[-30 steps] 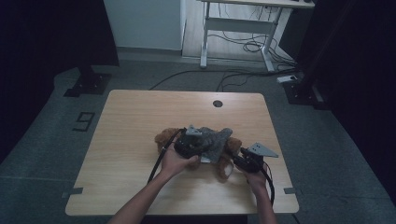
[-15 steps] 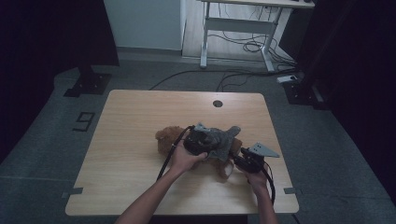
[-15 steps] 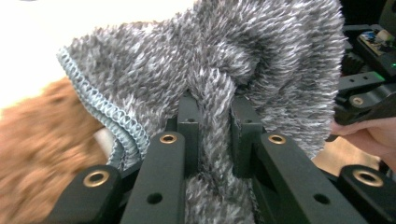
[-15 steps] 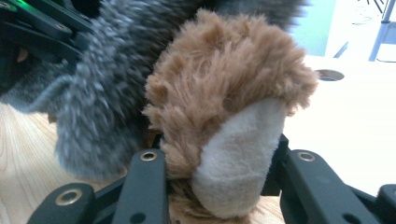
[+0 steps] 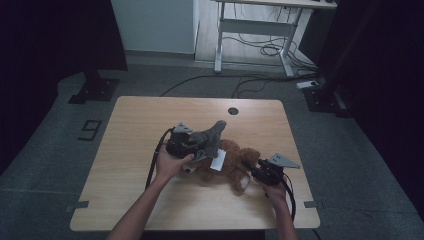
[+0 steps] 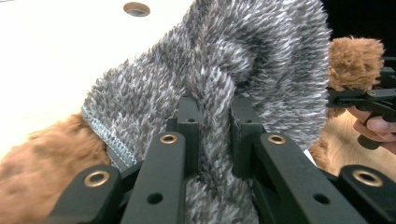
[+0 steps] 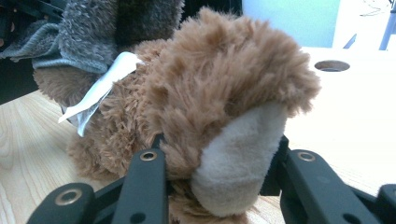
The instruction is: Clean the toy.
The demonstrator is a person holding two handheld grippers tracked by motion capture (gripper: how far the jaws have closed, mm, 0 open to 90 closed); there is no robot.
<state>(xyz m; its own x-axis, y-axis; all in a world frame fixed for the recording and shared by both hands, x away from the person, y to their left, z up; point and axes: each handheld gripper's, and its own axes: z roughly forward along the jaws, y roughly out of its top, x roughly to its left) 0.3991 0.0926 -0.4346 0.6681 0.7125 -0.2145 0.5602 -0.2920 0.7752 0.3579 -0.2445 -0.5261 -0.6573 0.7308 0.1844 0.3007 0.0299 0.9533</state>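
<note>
A brown teddy bear [image 5: 235,162] lies on the wooden table [image 5: 140,115], with a white tag [image 5: 218,161] on its body. My left gripper [image 5: 192,142] is shut on a grey fuzzy cloth [image 5: 210,135] that it holds bunched above the bear. In the left gripper view the cloth [image 6: 243,60] is pinched between the jaws of the left gripper [image 6: 212,116], and brown fur [image 6: 42,154] shows below it. My right gripper [image 5: 255,170] is shut on the bear's foot [image 7: 238,154], the beige sole facing the camera of the right gripper [image 7: 219,149].
A round cable hole [image 5: 233,110] sits near the table's far edge. A white desk frame [image 5: 255,30] and cables stand on the floor behind. Dark stand bases [image 5: 95,87] flank the table. Bare wood lies to the left and front.
My left gripper has moved left with the grey cloth, which now stands up above the bear. The right gripper has stayed on the foot.
</note>
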